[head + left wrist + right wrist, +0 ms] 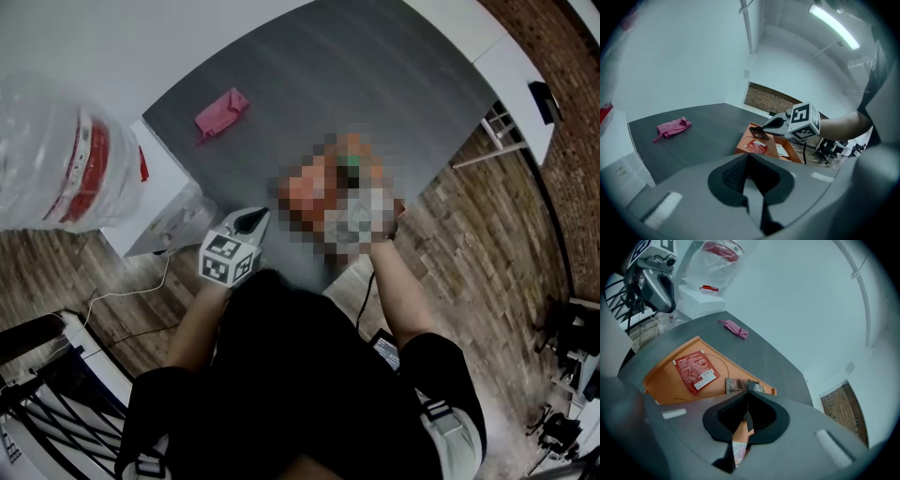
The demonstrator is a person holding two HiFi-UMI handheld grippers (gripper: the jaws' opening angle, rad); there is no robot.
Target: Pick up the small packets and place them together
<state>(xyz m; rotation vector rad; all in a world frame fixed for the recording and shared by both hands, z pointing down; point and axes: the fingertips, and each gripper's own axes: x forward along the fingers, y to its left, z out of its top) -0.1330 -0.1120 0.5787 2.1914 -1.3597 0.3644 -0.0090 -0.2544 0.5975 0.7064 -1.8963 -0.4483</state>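
An orange tray [665, 380] sits at the near end of the dark grey table [375, 75]. A red packet [695, 371] lies flat in the tray. My right gripper [749, 392] is shut on a small dark brown packet [738, 384] and holds it just over the tray's far rim. In the left gripper view the same packet [757, 133] hangs from the right gripper's tips [764, 127], above the red packet [756, 147] and a pale packet [782, 150]. My left gripper [749, 157] is shut and empty, off the tray's left side. In the head view a mosaic patch hides the tray.
A pink cloth [222, 112] lies on the table's far left part. A white cabinet [159, 187] stands against the table's left side, with a clear plastic bag [66, 164] holding red things on it. Wooden floor [487, 244] surrounds the table.
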